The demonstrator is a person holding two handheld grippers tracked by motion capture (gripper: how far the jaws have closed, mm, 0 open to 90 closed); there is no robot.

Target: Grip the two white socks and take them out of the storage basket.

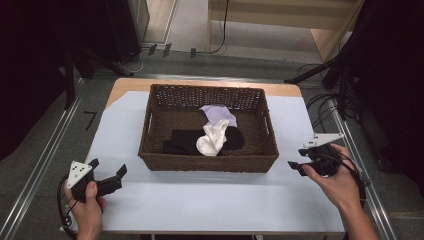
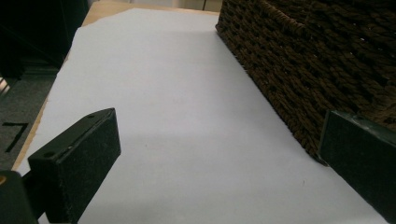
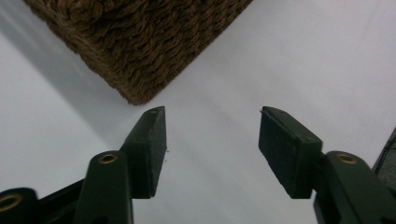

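Plainly the work in hand concerns the clothes lying in the brown wicker basket (image 1: 209, 160), which stands at the middle of the worktop (image 1: 200, 200), towards its far edge, on a white sheet. Inside, a white sock (image 1: 212, 139) lies crumpled on top of a black garment (image 1: 186, 141), with a lilac cloth (image 1: 219, 114) just behind it against the far wall. The left hand-held gripper (image 1: 107, 167) rests near the front left corner of the worktop, its jaws wide apart and empty, pointing along the basket's left wall. The right hand-held gripper (image 1: 296, 159) hangs just beside the basket's front right corner, its jaws parted with nothing between them. All three pieces look light, soft and limp; they should give under the pads and drape when lifted, so nothing is fragile here, but a shallow pinch could slip off. The white sock seems the easiest to take: its bunched upper fold stands proud of the black garment, and pinching there ought to lift it alone.
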